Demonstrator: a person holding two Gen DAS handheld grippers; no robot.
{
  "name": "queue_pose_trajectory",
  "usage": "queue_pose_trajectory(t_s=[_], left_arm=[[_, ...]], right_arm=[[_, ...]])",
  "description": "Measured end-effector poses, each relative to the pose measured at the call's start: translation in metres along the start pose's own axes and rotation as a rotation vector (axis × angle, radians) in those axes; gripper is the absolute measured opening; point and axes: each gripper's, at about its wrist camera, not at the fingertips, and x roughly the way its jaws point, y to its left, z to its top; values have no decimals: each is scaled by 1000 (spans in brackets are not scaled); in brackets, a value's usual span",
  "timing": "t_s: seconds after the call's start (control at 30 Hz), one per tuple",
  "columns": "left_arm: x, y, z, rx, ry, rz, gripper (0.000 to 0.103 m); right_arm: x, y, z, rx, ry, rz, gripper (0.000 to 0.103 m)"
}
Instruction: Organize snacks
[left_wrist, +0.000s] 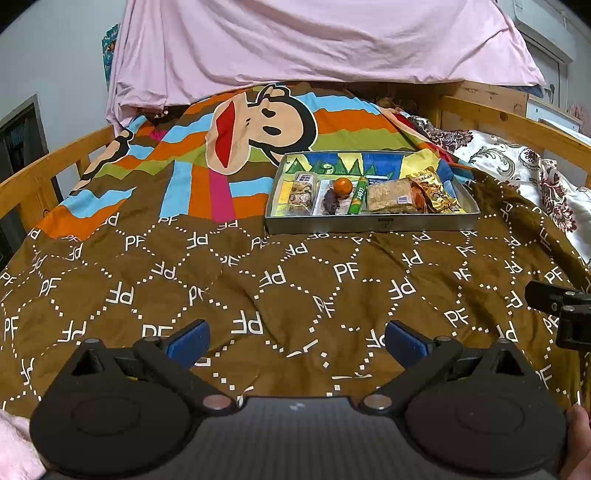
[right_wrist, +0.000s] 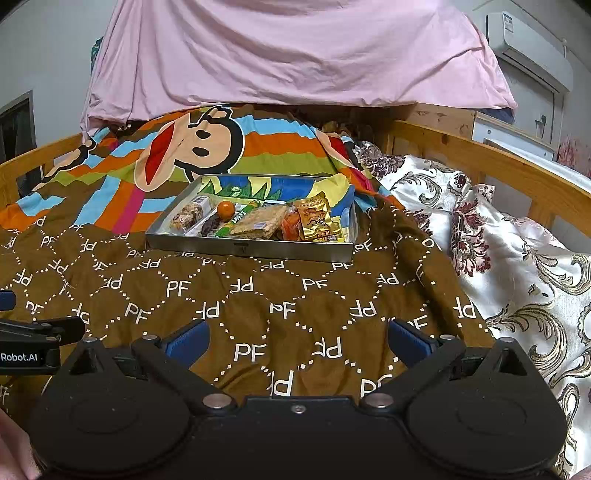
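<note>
Both tongs, left (left_wrist: 297, 341) and right (right_wrist: 295, 341), hang released at bottom frame. Snacks (right_wrist: 255, 219) already fill the tray (right_wrist: 251, 249) mid-frame on the bed; organizing looks finished.

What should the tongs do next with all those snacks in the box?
Probably move the right tongs forward toward the metal tray. Both tongs are open, hold nothing, and hang over the brown blanket, well short of the tray. The snacks, such as the small orange and the gold packet, already lie inside, so nothing can be sorted from here.
</note>
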Motion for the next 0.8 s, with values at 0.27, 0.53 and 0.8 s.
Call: queue_pose_trajectory(t_s=[0.27, 0.53, 0.8], left_arm=[[1, 2, 0, -6, 10, -5, 102], [-2, 0, 0, 3, 7, -1, 102], [-1, 0, 3, 14, 30, 6, 102]], right_arm=[[0, 0, 1, 0, 1, 0, 102], [1, 0, 1, 0, 1, 0, 102], [1, 0, 1, 0, 3, 0, 102]])
